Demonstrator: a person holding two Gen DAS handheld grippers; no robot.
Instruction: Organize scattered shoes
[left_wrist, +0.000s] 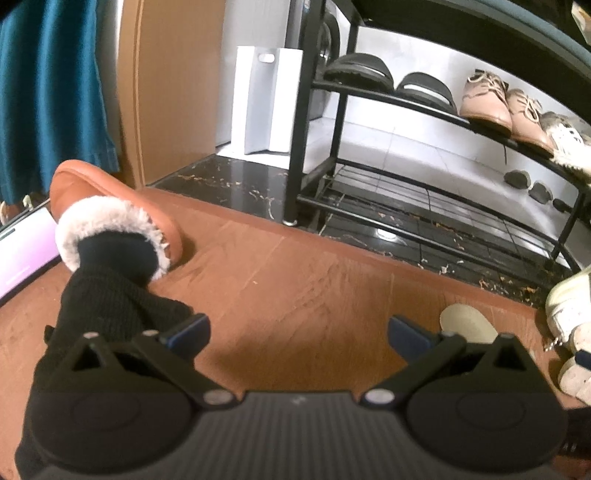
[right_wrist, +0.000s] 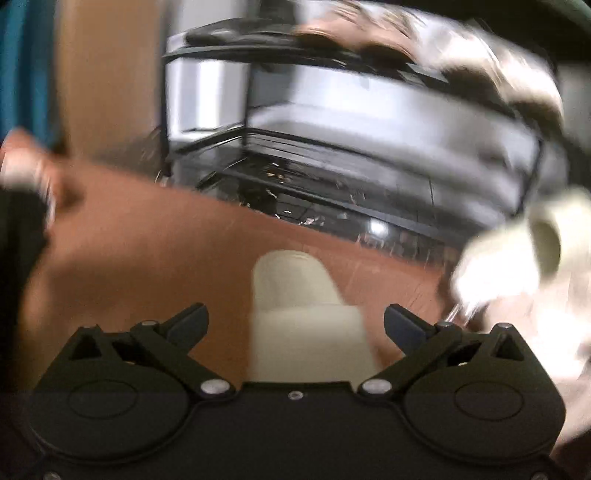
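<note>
- Left tool (left_wrist: 298, 334) is spread wide with nothing between its blue-tipped fingers (left_wrist: 186, 332), just hanging over the reddish-brown floor mat (left_wrist: 295, 266).
- Right tool (right_wrist: 295, 324) is spread wide too, holding nothing. A cream-coloured slip-on shoe (right_wrist: 295, 291) sits on the mat right between and ahead of its fingers, but they aren't touching it as far as I can tell. That view is really blurry, so take it loosely.
- Just off the left tool's left finger there's a leg in a black knit sock (left_wrist: 110, 288), foot tucked into a tan leather slipper with grey-white fur lining (left_wrist: 110, 206), on the mat.
- Off to the right of the left tool, a cream oval insole-looking thing (left_wrist: 467, 325) lies on the mat; probably the same cream shoe, can't say for sure. Beside it at the frame edge are scuffed white sneakers (left_wrist: 570, 314).
- Past the mat is black marble-look floor (left_wrist: 229, 184), and on it a black metal shoe rack (left_wrist: 406, 155).
- Rack's upper visible shelf, left to right: a pair of black slide sandals (left_wrist: 391, 77), a pair of beige lace-up flats (left_wrist: 506, 107), then a fuzzy white shoe (left_wrist: 569, 144) at the edge.
- The lower wire shelf has no shoes on the part that shows.
- A white paper bag (left_wrist: 264, 103) stands left of the rack by the wooden door frame (left_wrist: 173, 85), and a teal curtain (left_wrist: 51, 92) hangs at the far left.
</note>
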